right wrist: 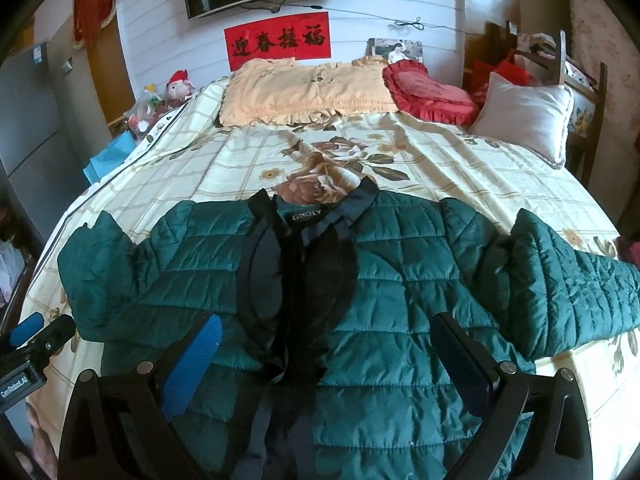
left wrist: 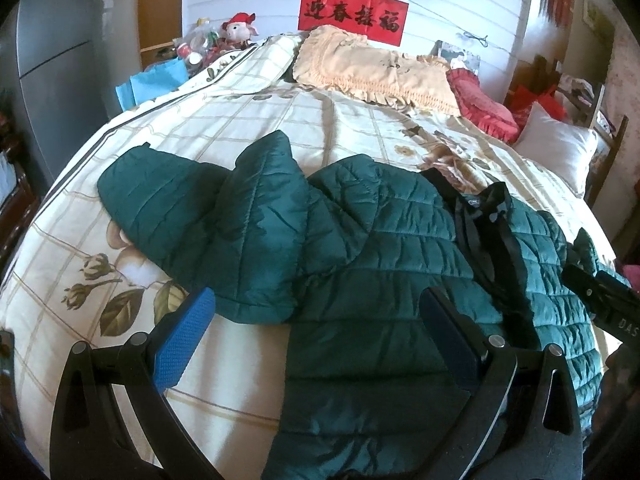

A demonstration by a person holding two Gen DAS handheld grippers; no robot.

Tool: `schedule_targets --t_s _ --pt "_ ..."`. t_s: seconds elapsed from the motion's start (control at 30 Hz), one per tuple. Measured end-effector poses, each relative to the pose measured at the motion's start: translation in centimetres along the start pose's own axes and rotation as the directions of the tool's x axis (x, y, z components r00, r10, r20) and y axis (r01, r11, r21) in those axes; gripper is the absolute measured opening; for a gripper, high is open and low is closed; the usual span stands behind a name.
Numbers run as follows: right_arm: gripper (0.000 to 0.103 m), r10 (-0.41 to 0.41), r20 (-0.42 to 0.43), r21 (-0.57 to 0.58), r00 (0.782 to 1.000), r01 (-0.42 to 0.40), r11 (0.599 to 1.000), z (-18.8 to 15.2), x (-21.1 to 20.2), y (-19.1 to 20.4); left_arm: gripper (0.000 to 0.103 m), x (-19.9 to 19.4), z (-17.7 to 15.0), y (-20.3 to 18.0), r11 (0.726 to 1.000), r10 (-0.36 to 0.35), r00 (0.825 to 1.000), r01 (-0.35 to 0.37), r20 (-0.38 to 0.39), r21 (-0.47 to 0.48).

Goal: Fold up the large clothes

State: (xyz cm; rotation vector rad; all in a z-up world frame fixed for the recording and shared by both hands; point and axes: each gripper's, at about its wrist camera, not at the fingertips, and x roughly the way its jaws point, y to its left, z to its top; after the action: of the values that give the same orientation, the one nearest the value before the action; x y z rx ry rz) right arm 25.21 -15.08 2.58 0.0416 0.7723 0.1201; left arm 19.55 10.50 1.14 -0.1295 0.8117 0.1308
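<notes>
A dark green quilted jacket [right wrist: 400, 300] lies spread on the bed, collar away from me, its black lining and hood showing at the neck. One sleeve [left wrist: 208, 208] is bent across the bed on the left; the other sleeve [right wrist: 572, 276] stretches out to the right. My left gripper [left wrist: 320, 316] hovers open over the jacket's left side near that bent sleeve, holding nothing. My right gripper [right wrist: 328, 340] hangs open above the jacket's chest, also holding nothing. The right gripper's body [left wrist: 604, 300] shows at the edge of the left wrist view.
The bed [right wrist: 460, 152] has a cream floral checked cover. At its head lie a yellow frilled pillow [right wrist: 308, 92], a red cushion [right wrist: 432, 92] and a white pillow [right wrist: 528, 116]. Toys and a blue bag [left wrist: 156, 80] crowd the left side. A chair [right wrist: 584, 92] stands right.
</notes>
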Motion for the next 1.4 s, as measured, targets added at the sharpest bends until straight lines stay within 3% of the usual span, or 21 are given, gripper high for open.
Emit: schedule_targets --t_s 0.3,1.07,1.27,1.4 --pt "0.103 0.017 -0.027 0.002 0.999 -0.017 1.0 -0.4 1.5 0.6 0.102 0.9 0.1 1.6 1.0 0.017 1.0 -0.017 -0.007 -0.019" --pt "0.103 0.054 -0.093 -0.014 0.994 -0.055 0.998 -1.9 4.2 2.0 0.102 3.8 1.6 9.5 0.979 0.185 0.983 -0.185 -0.011 -0.088" --pt "0.103 0.074 -0.099 -0.028 0.992 -0.077 0.997 -2.2 3.8 2.5 0.102 4.9 2.7 14.7 0.955 0.2 0.979 -0.201 -0.029 -0.218" --pt "0.103 0.087 -0.107 -0.033 0.99 -0.091 0.995 -2.7 3.6 2.8 0.102 5.8 3.7 18.9 0.914 0.228 0.973 -0.228 -0.042 -0.335"
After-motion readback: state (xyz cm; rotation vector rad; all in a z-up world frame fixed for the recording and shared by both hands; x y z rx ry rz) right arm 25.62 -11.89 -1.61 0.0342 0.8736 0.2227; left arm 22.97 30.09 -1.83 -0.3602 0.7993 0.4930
